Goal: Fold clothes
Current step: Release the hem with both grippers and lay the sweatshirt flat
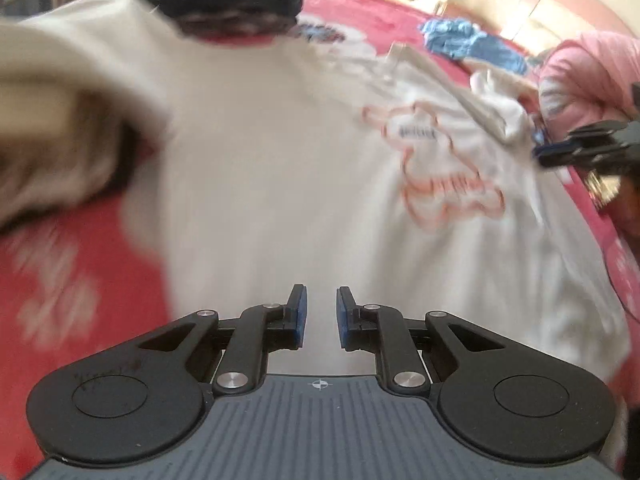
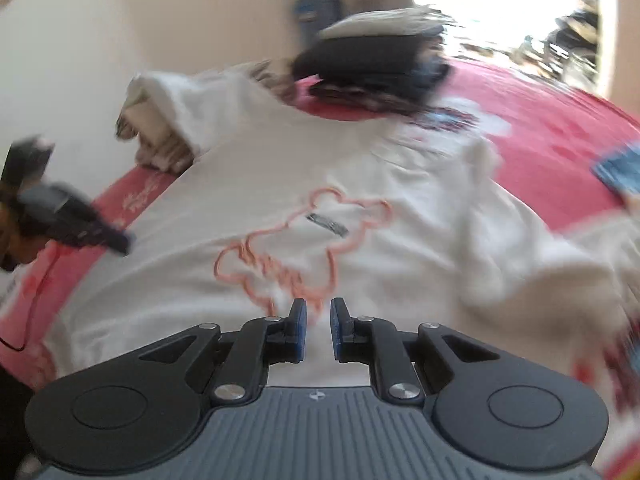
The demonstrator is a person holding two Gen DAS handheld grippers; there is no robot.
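Your left gripper [image 1: 320, 314] is hovering over the lower body of the white sweatshirt [image 1: 280, 184], jaws standing slightly apart with a narrow gap and nothing lying between the blue pads. Your right gripper [image 2: 318, 326] is doing the same from the other side: jaws parted a little, empty, only cloth showing through the gap.

The white sweatshirt [image 2: 360, 216] is lying spread on the red bedspread [image 2: 552, 128], front up. In the left wrist view the orange outline print [image 1: 444, 168] is sitting up and to the right of the jaws, well apart from them. In the right wrist view the orange outline print [image 2: 304, 248] is sitting just beyond the jaw tips, its lower edge close above them.

Each gripper is showing in the other's view: the right one at the far right edge over the shirt's side, the left one at the far left edge near the shirt's edge. Both are blurred, so you cannot read their jaws from there.

Hard to make out:
- Both views are smearing badly with motion.
- The left sleeve [image 1: 60, 148] is looking bunched, details lost.
- The dark pile [image 2: 376, 64] beyond the collar is looking like stacked clothes; cannot tell which.
- The blue garment [image 1: 472, 42] and pink bundle [image 1: 588, 76] are lying farther off on the bed.
- Whether the jaw tips are touching the cloth: cannot tell.
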